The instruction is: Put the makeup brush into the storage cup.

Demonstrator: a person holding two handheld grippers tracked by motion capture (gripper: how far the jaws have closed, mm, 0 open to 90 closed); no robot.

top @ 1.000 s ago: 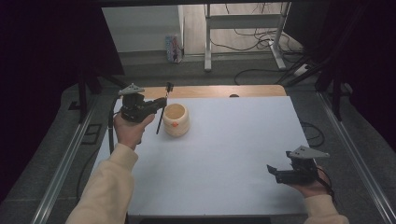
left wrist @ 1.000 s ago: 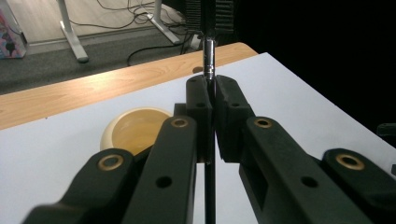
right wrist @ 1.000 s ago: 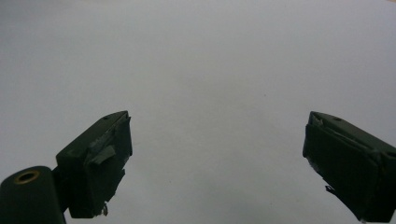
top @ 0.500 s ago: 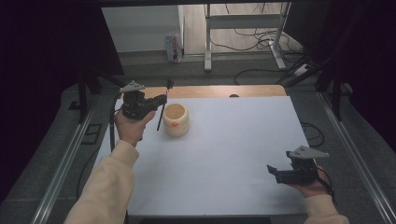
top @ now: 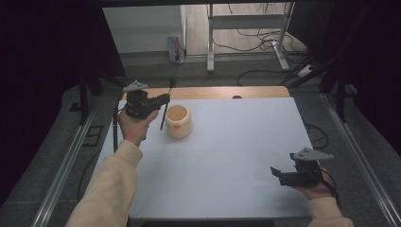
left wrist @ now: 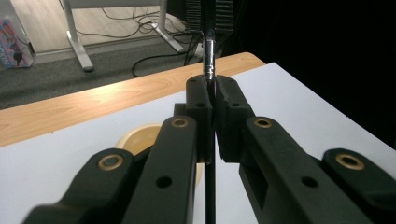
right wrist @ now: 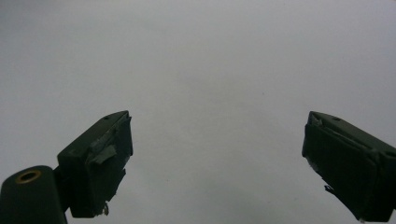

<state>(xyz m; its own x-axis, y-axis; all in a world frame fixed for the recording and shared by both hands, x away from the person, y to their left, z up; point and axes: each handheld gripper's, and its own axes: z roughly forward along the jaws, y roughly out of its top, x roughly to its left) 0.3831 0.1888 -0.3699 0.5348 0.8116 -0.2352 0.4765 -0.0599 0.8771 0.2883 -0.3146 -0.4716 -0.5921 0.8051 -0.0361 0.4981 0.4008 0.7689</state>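
White tabletop (top: 227,156) fills most of the high view, with a wooden edge (top: 222,92) along its far side and grey floor with cables beyond. At upper left we see the left gripper (top: 161,100), its jaws clamped on a thin black rod (top: 163,116) that hangs nearly upright with its lower end just beside a small cream pot (top: 178,121); in the left gripper view the rod (left wrist: 209,51) rises between the closed pads above the pot's rim (left wrist: 135,135). At lower right the right gripper (top: 279,174) is held over bare tabletop with its jaws wide apart and nothing between them, well away from the pot.
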